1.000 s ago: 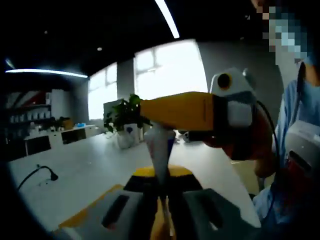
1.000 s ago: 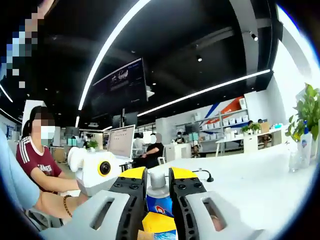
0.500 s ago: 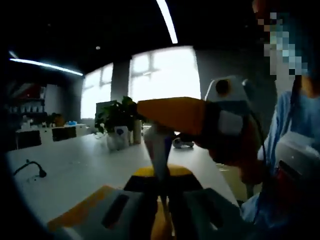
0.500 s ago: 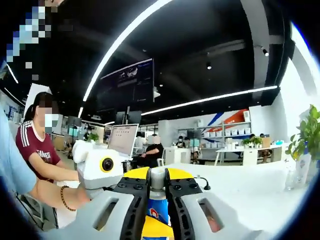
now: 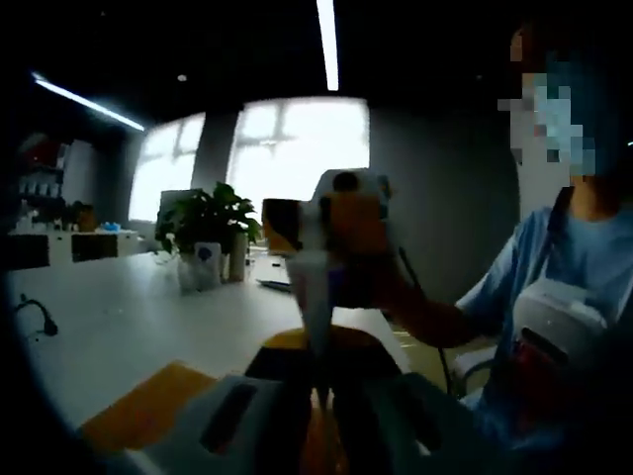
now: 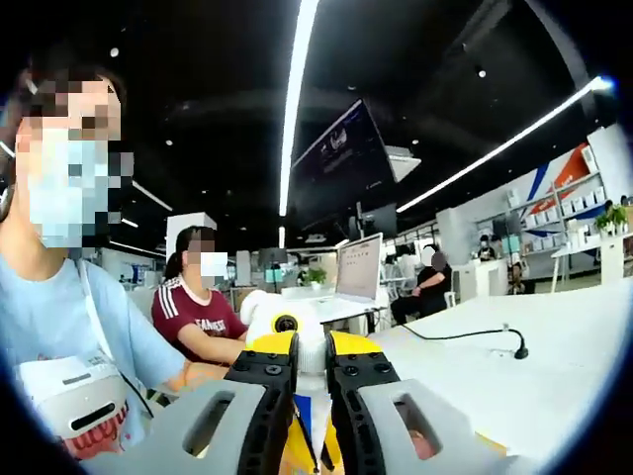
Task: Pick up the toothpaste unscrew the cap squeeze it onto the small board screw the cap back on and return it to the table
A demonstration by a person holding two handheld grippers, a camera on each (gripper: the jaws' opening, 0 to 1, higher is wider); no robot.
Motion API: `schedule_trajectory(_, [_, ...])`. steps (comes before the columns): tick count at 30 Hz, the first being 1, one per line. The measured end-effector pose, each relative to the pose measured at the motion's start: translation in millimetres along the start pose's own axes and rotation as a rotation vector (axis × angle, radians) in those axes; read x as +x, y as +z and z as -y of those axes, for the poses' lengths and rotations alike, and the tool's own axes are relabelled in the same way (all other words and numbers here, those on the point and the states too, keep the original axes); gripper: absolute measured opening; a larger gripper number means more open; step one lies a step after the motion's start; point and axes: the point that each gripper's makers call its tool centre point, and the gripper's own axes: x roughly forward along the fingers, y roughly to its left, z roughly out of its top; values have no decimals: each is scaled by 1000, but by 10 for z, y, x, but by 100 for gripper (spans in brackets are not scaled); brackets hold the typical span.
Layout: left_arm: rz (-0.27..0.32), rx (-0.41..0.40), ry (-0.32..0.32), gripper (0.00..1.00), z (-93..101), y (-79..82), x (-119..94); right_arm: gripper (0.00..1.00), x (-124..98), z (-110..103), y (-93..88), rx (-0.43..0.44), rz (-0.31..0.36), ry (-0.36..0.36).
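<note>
In the left gripper view the white toothpaste tube (image 5: 315, 297) rises from between my left gripper's (image 5: 318, 368) jaws, which are shut on its flat tail. At the tube's top sits my right gripper (image 5: 334, 259), seen almost end-on and held by a hand. In the right gripper view my right gripper (image 6: 312, 348) is shut on the white cap (image 6: 312, 362), with the tube's blue and yellow body (image 6: 305, 435) below it between the jaws. Just beyond, the left gripper (image 6: 282, 322) faces the camera. Both grippers hold the tube in the air above the white table (image 5: 129, 317).
A flat yellow-orange board (image 5: 138, 411) lies on the table at lower left. A potted plant (image 5: 203, 223) and a bottle stand further back. A black cable (image 6: 465, 334) runs across the table. The person in a blue top (image 5: 554, 287) is close by; other people sit behind at a laptop (image 6: 358, 269).
Both views have swung round. The right gripper has turned from side-on to nearly end-on in the left gripper view. The tube stays held at both ends.
</note>
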Motion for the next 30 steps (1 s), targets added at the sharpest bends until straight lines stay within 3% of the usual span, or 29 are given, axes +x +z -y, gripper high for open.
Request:
schedule_trajectory(2, [-1,5,-43,3,79,17,21,10,-21,-80,17,8,13,63])
schedule_trajectory(8, [-29,24,-94,3,185,20,52,10,-68,-169,39,-20,24,176])
schedule_trajectory(16, [-39,46,-82,3,192,-13,45,11,-65,-202,2,-65,0,177])
schedule_trajectory(20, [-35,63,-41,3,128,-7,49,13,-79,-100,59,-84,40,101])
schedule_trajectory(22, [-41,84,7,3,51,-21,49,19,-109,11,131,-75,84,8])
schedule_trajectory(25, [-37,88,67,3,-50,-18,40,18,-185,139,263,-69,170,-179])
schedule_trajectory(27, [-21,80,98,3,-103,7,29,18,-174,116,230,-92,148,-258])
schedule_trajectory(30, [-16,77,123,3,-153,22,17,19,-118,95,193,-144,96,-319])
